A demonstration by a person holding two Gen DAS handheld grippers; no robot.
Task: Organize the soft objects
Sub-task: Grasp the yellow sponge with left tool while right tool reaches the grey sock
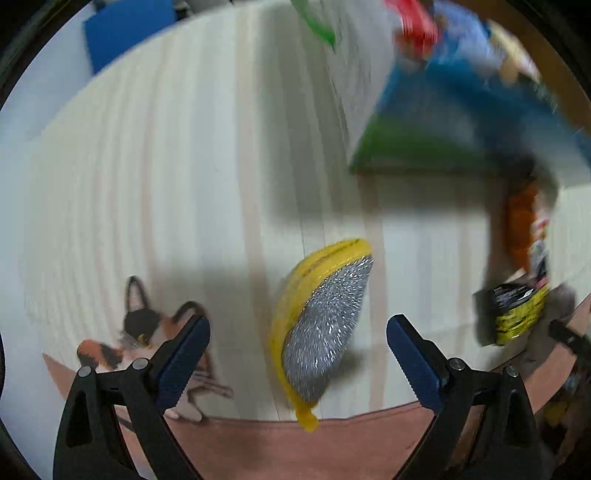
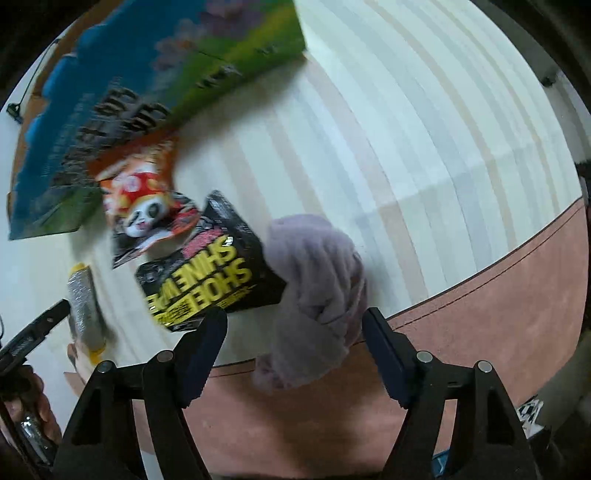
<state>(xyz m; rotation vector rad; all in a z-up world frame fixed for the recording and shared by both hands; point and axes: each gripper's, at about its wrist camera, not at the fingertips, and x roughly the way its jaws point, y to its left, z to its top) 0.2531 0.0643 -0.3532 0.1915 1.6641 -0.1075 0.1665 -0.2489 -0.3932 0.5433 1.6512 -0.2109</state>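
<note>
A yellow and silver scrub sponge (image 1: 317, 325) lies on the striped table near its front edge, between the open jaws of my left gripper (image 1: 297, 345), which is empty. The sponge also shows in the right wrist view (image 2: 84, 308). A crumpled lilac cloth (image 2: 314, 295) lies at the table's front edge, partly hanging over it, between the open jaws of my right gripper (image 2: 293, 339), which is empty. A calico cat toy (image 1: 144, 336) lies behind the left gripper's left finger (image 1: 183, 363).
A black and yellow shoe-shine packet (image 2: 210, 273) and a red panda packet (image 2: 147, 206) lie left of the cloth. A large blue and green box (image 2: 129, 92) stands behind them. The table's brown front edge (image 2: 498, 302) runs below both grippers. Red and green items (image 1: 413, 26) sit at the far edge.
</note>
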